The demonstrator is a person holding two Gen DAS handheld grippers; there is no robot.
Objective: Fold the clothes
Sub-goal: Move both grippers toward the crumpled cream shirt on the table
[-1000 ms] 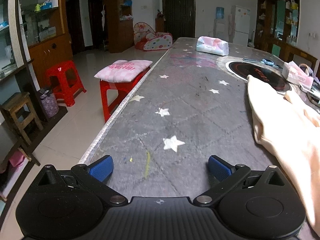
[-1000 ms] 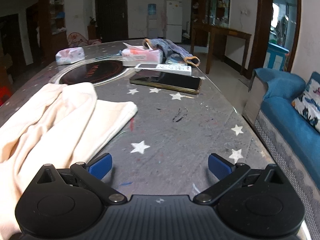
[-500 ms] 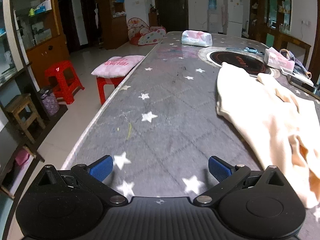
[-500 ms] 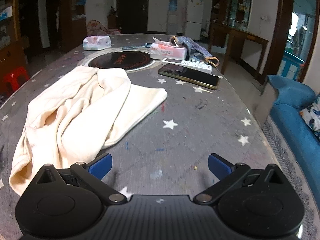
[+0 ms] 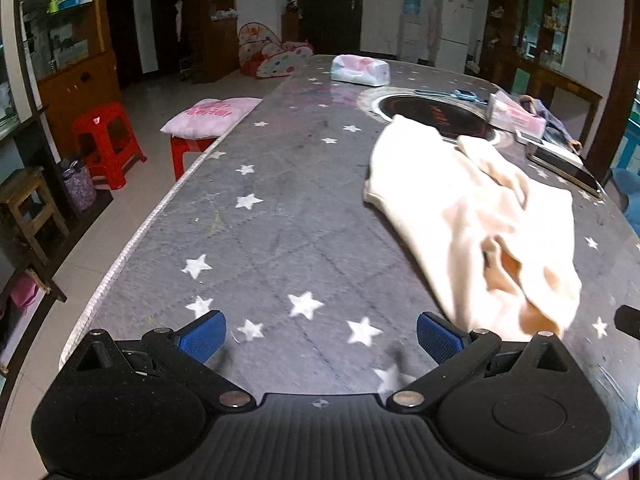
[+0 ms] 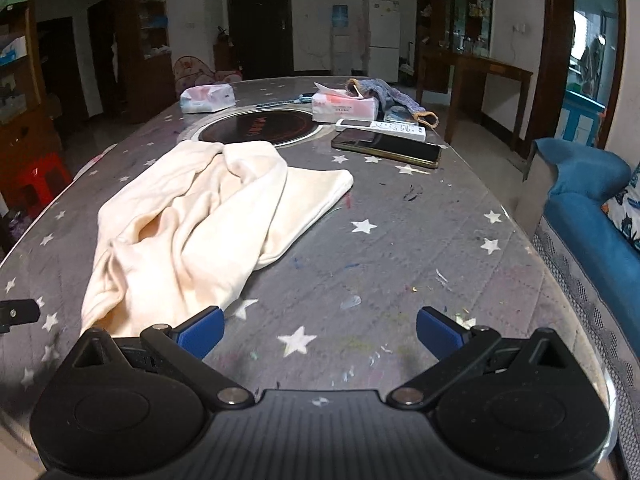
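Cream garment (image 6: 200,224): crumpled on tabletop (image 6: 400,248), ahead between both tools. Left tool (image 5: 320,332), right tool (image 6: 318,330): fingers spread, empty, flanking its near hem, likely poised to grasp.

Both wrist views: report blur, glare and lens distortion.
Left wrist view: the near edge of the cream garment is motion-smeared beside the left gripper; the table edge bows from fisheye. Right wrist view: sharper overall, the garment folds crisp; pale glare on the black cooktop; doorframes curve at the borders; the right gripper fingers are in focus.
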